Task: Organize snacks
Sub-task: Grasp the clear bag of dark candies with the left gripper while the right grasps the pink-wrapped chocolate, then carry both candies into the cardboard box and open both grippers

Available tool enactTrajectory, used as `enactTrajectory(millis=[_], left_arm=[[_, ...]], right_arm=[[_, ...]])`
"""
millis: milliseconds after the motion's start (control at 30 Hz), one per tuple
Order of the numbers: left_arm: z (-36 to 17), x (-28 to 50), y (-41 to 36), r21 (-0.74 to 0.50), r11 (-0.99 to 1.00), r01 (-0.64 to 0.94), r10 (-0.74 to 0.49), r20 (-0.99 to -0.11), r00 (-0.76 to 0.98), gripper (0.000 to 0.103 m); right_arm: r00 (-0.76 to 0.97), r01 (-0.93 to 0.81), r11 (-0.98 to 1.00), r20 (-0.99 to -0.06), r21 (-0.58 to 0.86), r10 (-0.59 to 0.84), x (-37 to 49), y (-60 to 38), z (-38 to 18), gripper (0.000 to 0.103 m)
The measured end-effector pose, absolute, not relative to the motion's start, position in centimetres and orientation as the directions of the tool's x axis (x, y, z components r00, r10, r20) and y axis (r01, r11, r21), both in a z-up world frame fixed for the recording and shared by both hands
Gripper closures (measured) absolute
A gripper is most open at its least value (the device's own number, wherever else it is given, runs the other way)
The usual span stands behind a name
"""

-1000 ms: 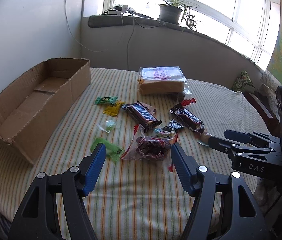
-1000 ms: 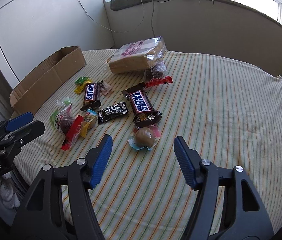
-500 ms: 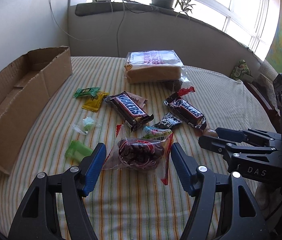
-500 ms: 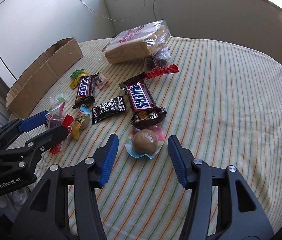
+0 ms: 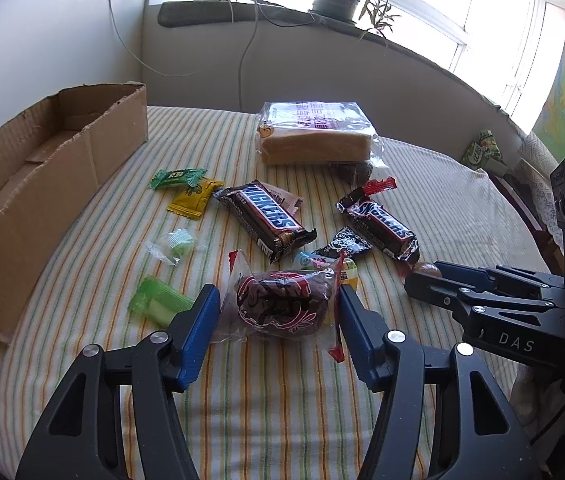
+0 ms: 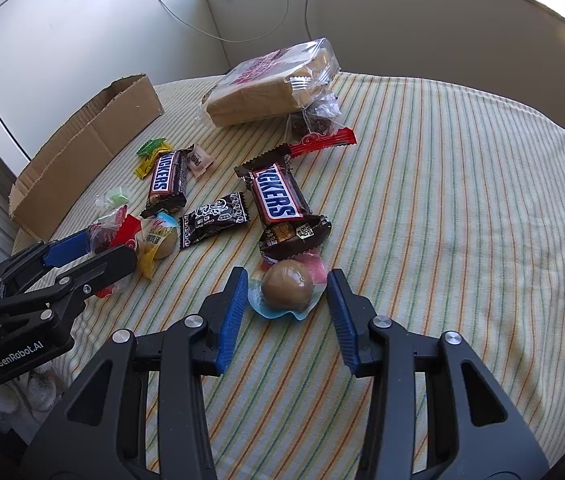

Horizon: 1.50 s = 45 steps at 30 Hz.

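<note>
- cardboard box [image 5: 54, 184] at left edge of tabletop [image 5: 442, 184]
- bread loaf [image 5: 314, 136] at the back, centre
- two Snickers bars [image 5: 266, 216] [image 5: 380, 224] side by side mid-tabletop
- bagged pastry [image 5: 282, 304] between left gripper [image 5: 276, 332] jaws
- wrapped ball [image 6: 286, 284] between right gripper [image 6: 286, 308] jaws

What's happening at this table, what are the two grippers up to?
A person is sorting snacks on a striped tablecloth. The left gripper is open around a clear packet of dark snack; the right gripper is open around a round brown wrapped sweet. Neither is gripped yet. Two Snickers bars, small candies and a bread loaf lie loose; the cardboard box appears empty.
</note>
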<state>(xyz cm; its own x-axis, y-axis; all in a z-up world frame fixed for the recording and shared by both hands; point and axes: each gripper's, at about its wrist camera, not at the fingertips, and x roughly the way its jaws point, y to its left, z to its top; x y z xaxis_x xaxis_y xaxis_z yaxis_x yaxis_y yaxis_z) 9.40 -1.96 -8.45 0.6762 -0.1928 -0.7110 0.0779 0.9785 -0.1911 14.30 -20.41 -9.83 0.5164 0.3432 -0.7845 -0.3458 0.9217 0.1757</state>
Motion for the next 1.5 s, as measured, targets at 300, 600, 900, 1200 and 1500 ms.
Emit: enactTrajectory(millis=[300, 600, 900, 1200, 1500], left_arm=[[-7.7, 8.9, -1.4, -0.205, 0.976, 0.078, -0.200, -0.687, 0.698, 0.048], [-6.4, 8.0, -1.0, -0.202, 0.976, 0.077, -0.193, -0.654, 0.731, 0.048], [-5.4, 7.2, -0.1, -0.195, 0.978, 0.070, -0.180, -0.629, 0.756, 0.048], [-3.9, 6.0, 1.9, -0.189, 0.981, 0.036, -0.144, -0.594, 0.791, 0.048], [-2.8, 5.5, 4.7, -0.172, 0.985, -0.020, -0.083, -0.572, 0.816, 0.048]], right_arm=[[0.535, -0.342, 0.923, -0.771, 0.176, 0.345, 14.0, -20.7, -9.3, 0.070], [0.554, -0.336, 0.928, -0.762, 0.163, 0.335, 13.4, -20.8, -8.7, 0.076], [0.561, -0.331, 0.936, -0.771, 0.123, 0.300, 12.8, -20.7, -8.5, 0.078], [0.633, -0.358, 0.931, -0.716, 0.067, 0.295, 11.4, -19.8, -4.8, 0.078], [0.641, -0.433, 0.899, -0.678, 0.068, 0.361, 11.9, -15.8, -1.9, 0.078]])
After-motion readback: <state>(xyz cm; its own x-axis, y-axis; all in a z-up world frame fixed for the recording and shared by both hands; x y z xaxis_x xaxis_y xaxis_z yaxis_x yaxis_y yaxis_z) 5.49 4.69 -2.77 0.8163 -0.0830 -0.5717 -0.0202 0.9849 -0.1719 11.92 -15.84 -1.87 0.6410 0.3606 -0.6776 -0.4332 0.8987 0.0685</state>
